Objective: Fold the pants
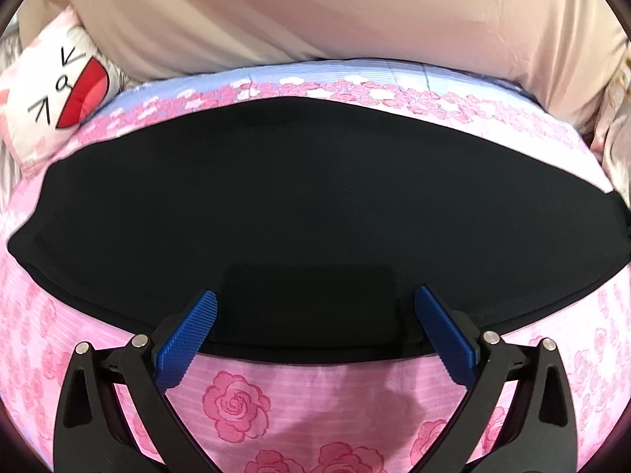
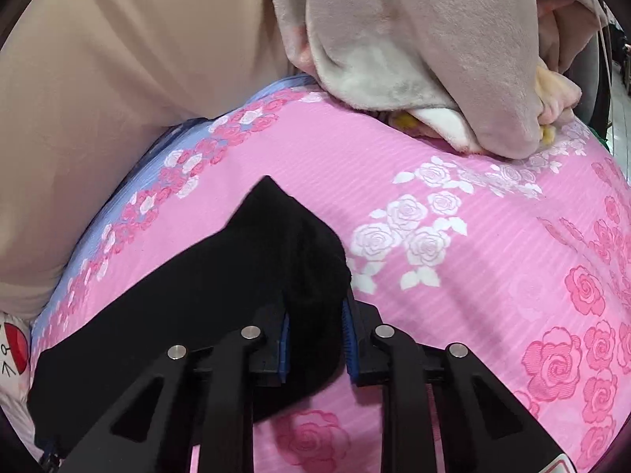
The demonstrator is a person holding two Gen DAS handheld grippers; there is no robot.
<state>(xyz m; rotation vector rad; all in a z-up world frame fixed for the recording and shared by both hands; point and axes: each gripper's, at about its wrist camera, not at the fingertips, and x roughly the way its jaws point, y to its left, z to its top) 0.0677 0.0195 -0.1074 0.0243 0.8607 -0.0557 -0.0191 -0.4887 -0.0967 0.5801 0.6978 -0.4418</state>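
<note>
Tongs on our right [image 2: 315, 323] pinch a bunched corner of the black pants [image 2: 189, 287] lying on the pink rose bedspread [image 2: 453, 295], while our left tongs [image 1: 315, 315] hover spread over their near edge.

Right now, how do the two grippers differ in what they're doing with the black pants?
The left gripper stands wide open over the pants, gripping nothing; the right gripper is closed on a bunched end of them. Under the left the cloth lies flat; at the right it peaks upward. Both have blue pads and black arms.
</note>
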